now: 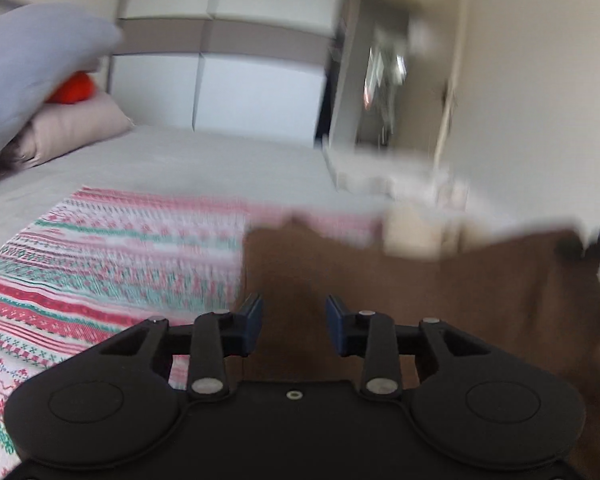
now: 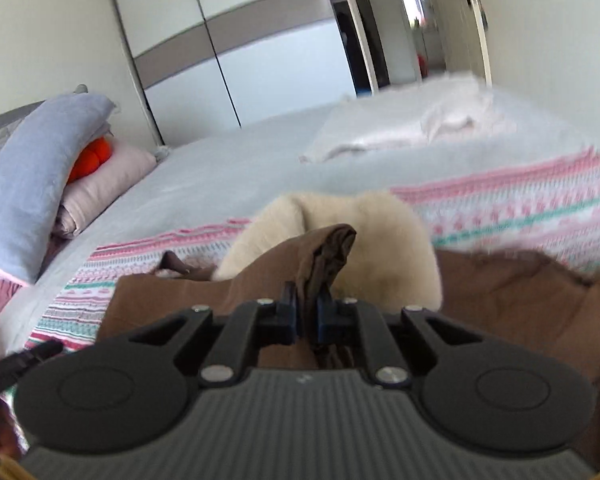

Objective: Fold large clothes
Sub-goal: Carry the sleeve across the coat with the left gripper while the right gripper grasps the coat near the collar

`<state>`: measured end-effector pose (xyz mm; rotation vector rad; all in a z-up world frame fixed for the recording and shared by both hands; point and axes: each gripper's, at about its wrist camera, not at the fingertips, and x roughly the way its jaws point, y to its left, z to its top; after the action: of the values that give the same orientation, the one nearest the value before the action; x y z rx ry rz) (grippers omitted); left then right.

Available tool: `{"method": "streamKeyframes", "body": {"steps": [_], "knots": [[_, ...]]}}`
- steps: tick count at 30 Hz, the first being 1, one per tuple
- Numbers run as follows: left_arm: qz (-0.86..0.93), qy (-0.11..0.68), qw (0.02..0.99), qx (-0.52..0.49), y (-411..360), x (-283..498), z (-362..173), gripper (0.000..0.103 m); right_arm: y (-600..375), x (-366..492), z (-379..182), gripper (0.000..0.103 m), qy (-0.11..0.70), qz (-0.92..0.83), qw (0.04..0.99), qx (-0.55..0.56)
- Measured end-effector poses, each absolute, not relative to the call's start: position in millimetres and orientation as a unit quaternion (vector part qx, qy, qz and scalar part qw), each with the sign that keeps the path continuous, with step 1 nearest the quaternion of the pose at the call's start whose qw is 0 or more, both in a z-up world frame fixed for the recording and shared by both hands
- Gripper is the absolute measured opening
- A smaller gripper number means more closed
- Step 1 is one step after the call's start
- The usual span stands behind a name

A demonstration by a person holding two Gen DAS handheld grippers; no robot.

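A large brown garment [image 1: 420, 280] with a cream fleece lining [image 2: 380, 236] lies on a patterned blanket [image 1: 100, 264] on the bed. In the left wrist view the picture is blurred; my left gripper [image 1: 294, 320] is open, its blue pads apart just above the brown cloth with nothing between them. In the right wrist view my right gripper [image 2: 307, 312] is shut on a bunched fold of the brown garment [image 2: 328, 256], which sticks up between the pads in front of the fleece.
The bed's grey sheet [image 2: 228, 172] runs back to a wardrobe [image 2: 236, 52]. A blue pillow [image 2: 32, 176], a pink pillow [image 2: 108, 180] and an orange toy [image 2: 94, 154] are at the left. White bedding [image 2: 420, 124] lies at the far right. An open doorway [image 2: 420, 24] is behind.
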<state>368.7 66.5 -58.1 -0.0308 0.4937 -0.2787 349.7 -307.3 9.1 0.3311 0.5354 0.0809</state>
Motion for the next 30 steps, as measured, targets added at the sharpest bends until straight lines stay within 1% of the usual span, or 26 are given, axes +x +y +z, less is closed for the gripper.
{"method": "streamKeyframes", "body": {"steps": [2,3,5,8,9,10,11,12,13,14,17,19,20,21,23,24,25,26,28,30], "knots": [[-0.079,0.282,0.954,0.066,54,381,-86,0.036,-310,364,-14,0.008,0.287,0.028,0.944,0.16],[-0.059,0.291,0.952,0.074,56,384,-97,0.038,-311,368,-29,0.009,0.304,0.016,0.94,0.152],[-0.041,0.305,0.951,0.025,68,390,-97,0.039,-313,371,-55,0.011,0.327,0.02,0.932,0.154],[-0.039,0.328,0.941,-0.076,88,397,-81,0.039,-313,361,-69,0.015,0.315,0.03,0.936,0.156],[-0.047,0.325,0.938,-0.107,97,400,-75,0.037,-315,360,-68,0.021,0.313,0.032,0.935,0.162],[-0.063,0.324,0.936,-0.127,102,404,-70,0.037,-318,360,-66,0.031,0.315,0.034,0.933,0.17],[-0.08,0.325,0.932,-0.139,106,411,-65,0.042,-322,361,-66,0.036,0.316,0.039,0.931,0.18],[-0.088,0.326,0.93,-0.147,106,420,-61,0.05,-324,363,-64,0.043,0.315,0.043,0.929,0.189],[-0.094,0.327,0.928,-0.149,105,428,-57,0.052,-326,364,-63,0.043,0.313,0.044,0.929,0.195],[-0.098,0.334,0.926,-0.149,102,440,-57,0.053,-327,364,-62,0.043,0.311,0.044,0.928,0.199],[-0.101,0.373,0.907,-0.166,92,477,-64,0.053,-327,365,-64,0.043,0.309,0.041,0.927,0.207],[-0.103,0.379,0.902,-0.179,86,493,-70,0.052,-328,367,-66,0.043,0.306,0.039,0.929,0.205],[-0.105,0.38,0.901,-0.184,84,496,-72,0.037,-328,368,-67,0.043,0.305,0.038,0.929,0.205],[-0.108,0.376,0.902,-0.18,81,496,-72,0.02,-328,370,-67,0.043,0.303,0.038,0.93,0.205],[-0.108,0.331,0.921,-0.174,82,483,-62,0.013,-325,370,-66,0.032,0.29,0.042,0.935,0.2],[-0.107,0.3,0.931,-0.177,86,474,-59,0.013,-323,370,-64,0.025,0.281,0.043,0.939,0.195],[-0.094,0.277,0.94,-0.175,90,468,-60,0.013,-321,370,-64,0.024,0.273,0.049,0.941,0.192],[-0.073,0.271,0.947,-0.158,92,469,-68,0.013,-318,372,-64,0.024,0.269,0.054,0.942,0.191],[-0.049,0.316,0.936,-0.144,98,486,-94,0.019,-308,382,-71,0.024,0.283,0.058,0.941,0.178],[-0.052,0.319,0.927,-0.191,110,486,-94,0.02,-295,390,-77,0.024,0.3,0.042,0.943,0.141]]}}
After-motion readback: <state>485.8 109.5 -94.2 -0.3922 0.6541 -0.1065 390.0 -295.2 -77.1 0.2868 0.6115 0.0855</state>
